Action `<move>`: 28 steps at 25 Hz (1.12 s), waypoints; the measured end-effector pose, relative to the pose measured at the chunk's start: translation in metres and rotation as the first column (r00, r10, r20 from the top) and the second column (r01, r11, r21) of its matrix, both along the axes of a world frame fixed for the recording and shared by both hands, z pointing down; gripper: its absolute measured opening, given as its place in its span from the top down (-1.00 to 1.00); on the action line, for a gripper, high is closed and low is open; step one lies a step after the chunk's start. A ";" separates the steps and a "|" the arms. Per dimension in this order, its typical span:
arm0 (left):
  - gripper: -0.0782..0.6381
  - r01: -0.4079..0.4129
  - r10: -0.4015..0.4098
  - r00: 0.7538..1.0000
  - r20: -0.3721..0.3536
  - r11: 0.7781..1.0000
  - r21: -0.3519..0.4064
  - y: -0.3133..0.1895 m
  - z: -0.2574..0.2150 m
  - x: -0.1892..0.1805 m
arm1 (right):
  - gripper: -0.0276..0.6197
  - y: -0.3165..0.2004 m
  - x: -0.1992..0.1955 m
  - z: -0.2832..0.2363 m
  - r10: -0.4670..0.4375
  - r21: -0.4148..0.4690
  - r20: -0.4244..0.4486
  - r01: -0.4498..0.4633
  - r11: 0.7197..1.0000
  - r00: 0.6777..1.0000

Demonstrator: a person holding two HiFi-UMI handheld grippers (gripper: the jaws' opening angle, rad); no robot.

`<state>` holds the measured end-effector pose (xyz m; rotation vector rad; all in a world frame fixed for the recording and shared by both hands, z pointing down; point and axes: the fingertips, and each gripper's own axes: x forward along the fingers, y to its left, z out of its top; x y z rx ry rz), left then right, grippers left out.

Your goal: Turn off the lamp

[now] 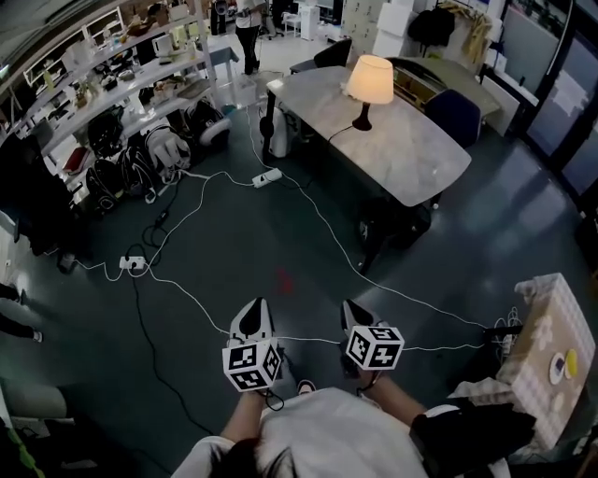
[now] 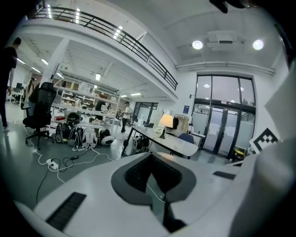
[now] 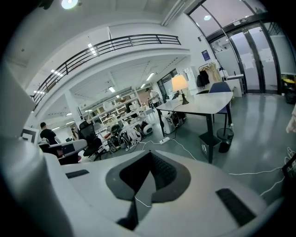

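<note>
A lit table lamp (image 1: 368,86) with a cream shade and a dark base stands on a long grey table (image 1: 411,159) far ahead of me. The same lamp (image 2: 166,122) shows small in the left gripper view, and the lamp (image 3: 179,85) glows in the right gripper view too. My left gripper (image 1: 254,317) and right gripper (image 1: 353,316) are held side by side low in the head view, both shut and empty, well short of the table. Both point toward the table across open floor.
White cables and power strips (image 1: 267,176) run across the dark floor between me and the table. Shelving with bags (image 1: 149,140) lines the left. A blue chair (image 1: 455,114) sits behind the table. A cloth-covered stand (image 1: 551,355) is at my right. A person (image 1: 249,28) stands far back.
</note>
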<state>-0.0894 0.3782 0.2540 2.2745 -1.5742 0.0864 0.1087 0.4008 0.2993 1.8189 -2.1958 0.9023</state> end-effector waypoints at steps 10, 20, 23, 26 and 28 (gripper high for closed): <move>0.76 -0.031 0.030 0.999 0.023 0.998 0.047 -0.100 -0.009 -0.014 | 0.92 -0.106 0.001 -0.014 0.085 0.047 0.006 -0.086 0.995 0.996; 0.76 -0.055 0.055 0.999 0.003 0.998 0.038 -0.203 -0.011 -0.041 | 0.92 -0.204 -0.030 -0.026 0.107 0.069 -0.010 -0.106 0.992 0.994; 0.76 -0.055 0.055 0.998 -0.008 0.998 0.024 -0.225 -0.006 -0.049 | 0.92 -0.223 -0.038 -0.023 0.111 0.061 -0.016 -0.110 0.992 0.994; 0.76 -0.065 0.066 0.998 -0.015 0.998 0.021 -0.245 -0.002 -0.054 | 0.92 -0.241 -0.042 -0.019 0.120 0.055 -0.023 -0.119 0.991 0.992; 0.76 -0.079 0.080 0.997 -0.017 0.997 0.017 -0.259 0.001 -0.054 | 0.92 -0.253 -0.043 -0.017 0.132 0.052 -0.027 -0.130 0.990 0.991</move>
